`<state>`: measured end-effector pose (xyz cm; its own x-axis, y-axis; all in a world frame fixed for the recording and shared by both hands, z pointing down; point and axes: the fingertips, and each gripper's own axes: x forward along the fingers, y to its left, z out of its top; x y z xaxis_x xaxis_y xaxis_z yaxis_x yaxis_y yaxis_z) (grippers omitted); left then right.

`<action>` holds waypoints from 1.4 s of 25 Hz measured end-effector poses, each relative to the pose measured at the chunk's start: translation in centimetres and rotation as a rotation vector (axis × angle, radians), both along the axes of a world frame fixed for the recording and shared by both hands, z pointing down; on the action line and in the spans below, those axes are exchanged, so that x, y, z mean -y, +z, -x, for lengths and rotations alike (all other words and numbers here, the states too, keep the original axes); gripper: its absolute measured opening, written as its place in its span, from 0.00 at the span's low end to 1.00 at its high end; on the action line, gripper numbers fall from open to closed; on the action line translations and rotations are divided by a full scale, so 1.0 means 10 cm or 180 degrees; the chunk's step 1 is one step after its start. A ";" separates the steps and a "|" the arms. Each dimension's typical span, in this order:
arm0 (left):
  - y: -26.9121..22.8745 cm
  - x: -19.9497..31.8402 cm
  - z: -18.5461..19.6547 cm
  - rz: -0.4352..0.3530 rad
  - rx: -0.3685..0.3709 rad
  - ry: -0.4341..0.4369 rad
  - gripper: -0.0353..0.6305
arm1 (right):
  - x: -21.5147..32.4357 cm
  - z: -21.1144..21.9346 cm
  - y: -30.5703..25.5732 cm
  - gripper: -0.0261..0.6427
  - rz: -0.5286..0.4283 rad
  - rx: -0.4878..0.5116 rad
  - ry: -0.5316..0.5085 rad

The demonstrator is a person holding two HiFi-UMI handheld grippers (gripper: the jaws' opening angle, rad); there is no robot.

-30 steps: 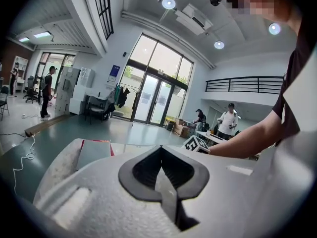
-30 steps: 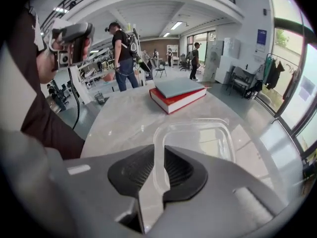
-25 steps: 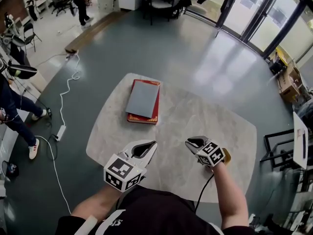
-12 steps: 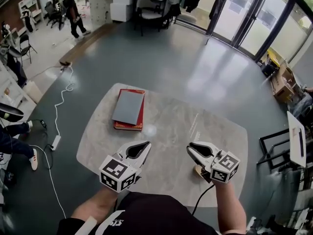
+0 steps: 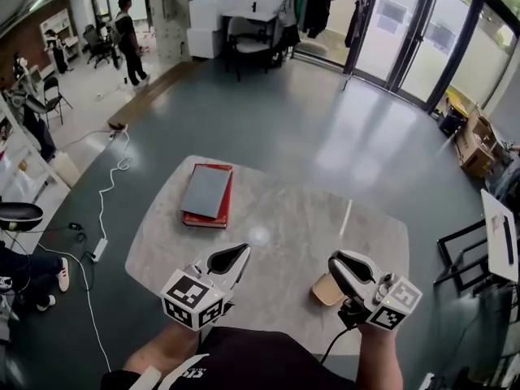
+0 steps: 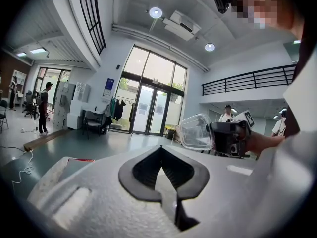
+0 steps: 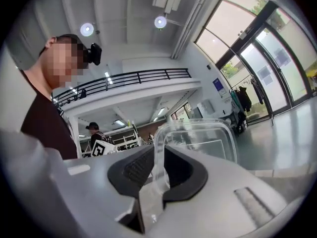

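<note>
The right claw (image 7: 157, 152) is clamped on one wall of a clear container (image 7: 198, 135), with the thin plastic pinched between its pads just under the rim. The container juts out ahead of the claw and looks empty as far as can be seen. It is held up off the table (image 5: 284, 218). The right gripper view looks past it at the ceiling and a balcony rail, so the claw is tipped upward.

The left claw (image 6: 159, 148) has its jaws together with nothing between them. It hovers over the near part of the table, and the container hangs off to its right, well apart from it. Two stacked books (image 5: 205, 195), grey on red, lie ahead of the left claw and a little to its left, well apart from both claws. In the head view a tan thing shows just below the right claw, but I cannot tell what it is.

The hold is on a single thin wall, so the container looks free to pivot about the pads or slide out. A steady squeeze seems best, firm enough to stop slipping but not so hard that the wall buckles. Slow wrist turns would also keep it from swinging.
</note>
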<state>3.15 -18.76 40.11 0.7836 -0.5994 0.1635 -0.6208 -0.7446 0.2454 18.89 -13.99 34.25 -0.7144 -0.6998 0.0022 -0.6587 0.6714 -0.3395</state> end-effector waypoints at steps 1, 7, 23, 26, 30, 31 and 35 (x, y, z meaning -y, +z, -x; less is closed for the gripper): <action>-0.02 -0.02 -0.02 -0.0016 0.0005 -0.0013 0.06 | -0.05 -0.07 -0.09 0.13 -0.0056 0.0075 0.0054; -0.17 -0.13 -0.07 -0.0160 0.0076 -0.0067 0.06 | -0.31 -0.52 -0.42 0.13 -0.0417 0.0135 0.0585; -0.62 -0.06 0.17 -0.0627 0.0151 -0.0307 0.06 | -0.53 -0.62 -0.43 0.13 -0.0688 -0.0348 0.0954; -0.59 -0.06 0.22 -0.0618 0.0156 -0.0345 0.06 | -0.53 -0.59 -0.40 0.13 -0.0686 -0.0372 0.0938; -0.54 -0.07 0.27 -0.0577 0.0165 -0.0350 0.06 | -0.51 -0.56 -0.38 0.13 -0.0661 -0.0363 0.0951; -0.53 -0.07 0.28 -0.0570 0.0166 -0.0351 0.06 | -0.51 -0.55 -0.37 0.13 -0.0652 -0.0363 0.0954; -0.54 -0.06 0.27 -0.0570 0.0161 -0.0349 0.06 | -0.50 -0.57 -0.34 0.13 -0.0611 -0.0328 0.0966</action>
